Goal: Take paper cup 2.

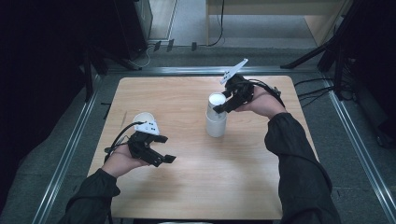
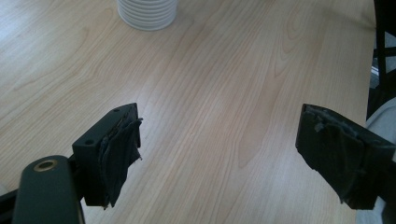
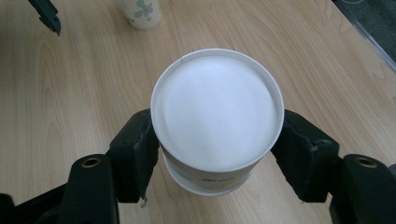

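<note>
Upturned paper cup (image 3: pixel 217 116) atop cup stack (image 1: pixel 216 122) mid-tabletop (image 1: pixel 261 186), pinched by right tongs (image 3: pixel 217 135). Light, probably crushable: grip sidewall gently. Left tongs (image 2: pixel 219 154) wide open, empty, nearer than stack.

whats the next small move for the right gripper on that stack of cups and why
Probably lift straight up a little. The right gripper has its jaws closed against both sides of the top cup, which sits upside down, nested on the cup stack. The left gripper hangs open and apart, so nothing steadies the lower cups; a slow vertical pull seems least likely to tip them.
</note>
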Action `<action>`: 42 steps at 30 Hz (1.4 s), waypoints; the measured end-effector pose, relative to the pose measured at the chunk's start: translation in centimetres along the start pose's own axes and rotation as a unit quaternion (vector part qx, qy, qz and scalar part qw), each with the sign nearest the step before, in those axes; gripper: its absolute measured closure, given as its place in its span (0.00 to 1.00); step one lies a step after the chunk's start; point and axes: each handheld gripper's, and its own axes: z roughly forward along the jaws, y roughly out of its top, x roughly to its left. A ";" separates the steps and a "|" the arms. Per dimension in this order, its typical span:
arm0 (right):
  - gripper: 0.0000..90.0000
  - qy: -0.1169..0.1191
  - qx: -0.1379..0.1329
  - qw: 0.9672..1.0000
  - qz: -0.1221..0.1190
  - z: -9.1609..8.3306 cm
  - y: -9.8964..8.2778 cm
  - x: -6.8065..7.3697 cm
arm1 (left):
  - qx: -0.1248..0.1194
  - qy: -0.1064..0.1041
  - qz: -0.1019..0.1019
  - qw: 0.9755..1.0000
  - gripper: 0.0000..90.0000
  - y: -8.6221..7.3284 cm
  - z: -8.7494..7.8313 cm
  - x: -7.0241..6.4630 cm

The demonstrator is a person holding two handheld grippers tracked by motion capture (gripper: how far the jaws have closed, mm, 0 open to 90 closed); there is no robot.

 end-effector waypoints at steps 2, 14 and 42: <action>0.38 0.000 0.000 1.000 0.002 -0.1 0.1 0.0 | 0.002 0.000 0.001 1.000 0.16 0.0 0.0 0.0; 0.39 -0.002 0.001 1.000 0.010 -1.3 0.8 0.1 | -0.006 -0.004 0.005 1.000 0.16 0.1 0.0 -0.2; 0.39 -0.034 -0.026 0.999 -0.006 -8.8 3.5 1.9 | -0.027 -0.009 0.005 1.000 0.16 0.5 0.1 -0.5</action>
